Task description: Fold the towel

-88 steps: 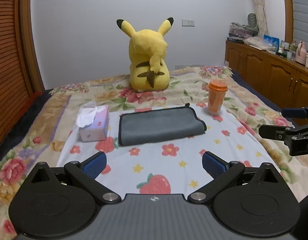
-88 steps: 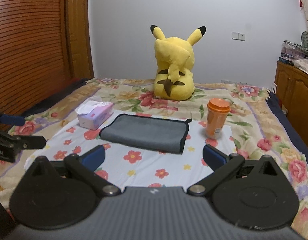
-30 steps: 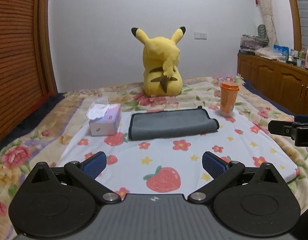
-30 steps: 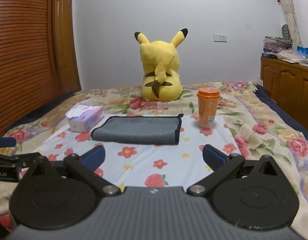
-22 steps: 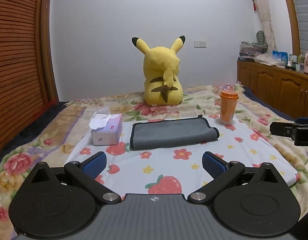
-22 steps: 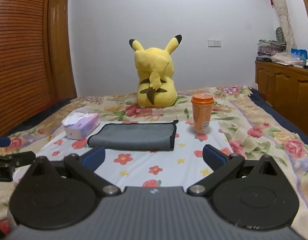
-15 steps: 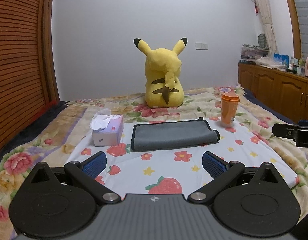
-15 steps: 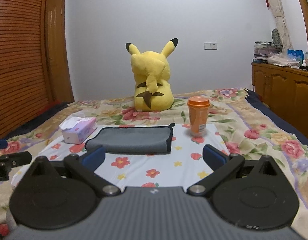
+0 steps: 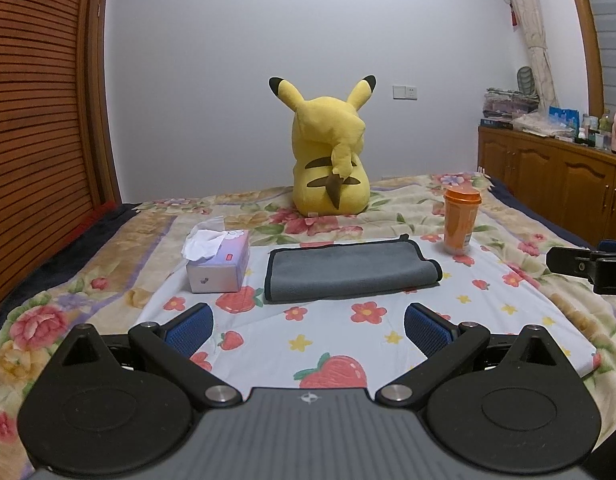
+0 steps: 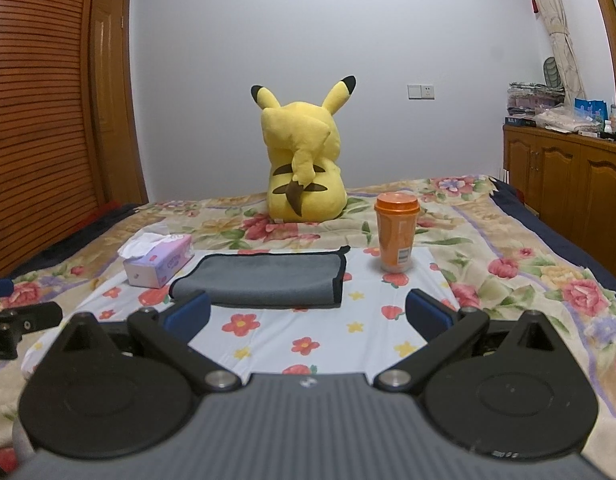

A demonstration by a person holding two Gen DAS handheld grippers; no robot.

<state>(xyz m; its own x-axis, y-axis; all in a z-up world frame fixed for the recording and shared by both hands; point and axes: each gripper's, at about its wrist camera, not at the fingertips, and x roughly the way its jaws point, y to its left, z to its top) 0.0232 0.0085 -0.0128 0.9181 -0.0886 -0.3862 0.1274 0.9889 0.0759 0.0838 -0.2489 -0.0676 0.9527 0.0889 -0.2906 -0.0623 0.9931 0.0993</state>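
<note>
Both lowered grippers (image 9: 308, 330) (image 10: 307, 312) spread, empty; tissues in tissue box (image 9: 220, 266); orange cup (image 10: 397, 234) lidded.

floral bed (image 9: 520, 216), flowered sheet (image 9: 348, 320), plush (image 9: 328, 160)

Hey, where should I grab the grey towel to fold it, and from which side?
Probably pinch the grey towel at its two near corners, coming in low from the near side. It lies flat and wide between the tissue box and the orange cup, so the near edge is unobstructed.
</note>
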